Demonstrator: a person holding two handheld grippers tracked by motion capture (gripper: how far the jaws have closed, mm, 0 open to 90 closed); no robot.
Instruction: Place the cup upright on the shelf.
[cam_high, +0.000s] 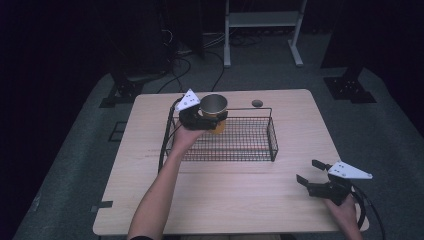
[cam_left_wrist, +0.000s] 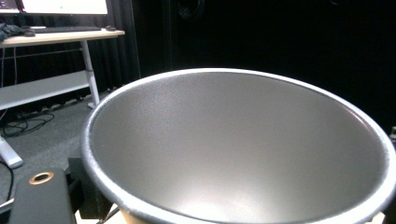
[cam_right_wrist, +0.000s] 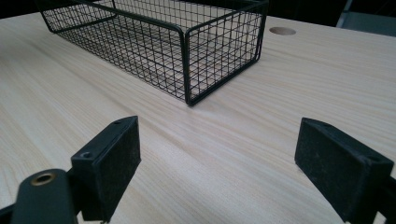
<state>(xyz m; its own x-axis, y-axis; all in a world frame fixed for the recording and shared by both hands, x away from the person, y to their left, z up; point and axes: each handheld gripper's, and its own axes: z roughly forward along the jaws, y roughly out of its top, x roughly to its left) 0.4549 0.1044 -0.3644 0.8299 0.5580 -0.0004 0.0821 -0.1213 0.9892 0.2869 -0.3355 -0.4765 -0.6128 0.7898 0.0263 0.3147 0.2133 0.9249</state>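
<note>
I am gripping a cup (cam_high: 215, 107), tan outside and grey inside, upright in my left gripper (cam_high: 207, 119) over the basket's (cam_high: 250, 150) left end. My right gripper (cam_high: 307, 176) is gaping wide above the table (cam_high: 225, 200).

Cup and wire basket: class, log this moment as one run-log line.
left gripper: shut on cup | cup: above wire basket | right gripper: open, empty, above table

cups: 1 (cam_high: 214, 106) | wire baskets: 1 (cam_high: 272, 142) | claws: 2 (cam_high: 216, 119) (cam_high: 306, 172)
</note>
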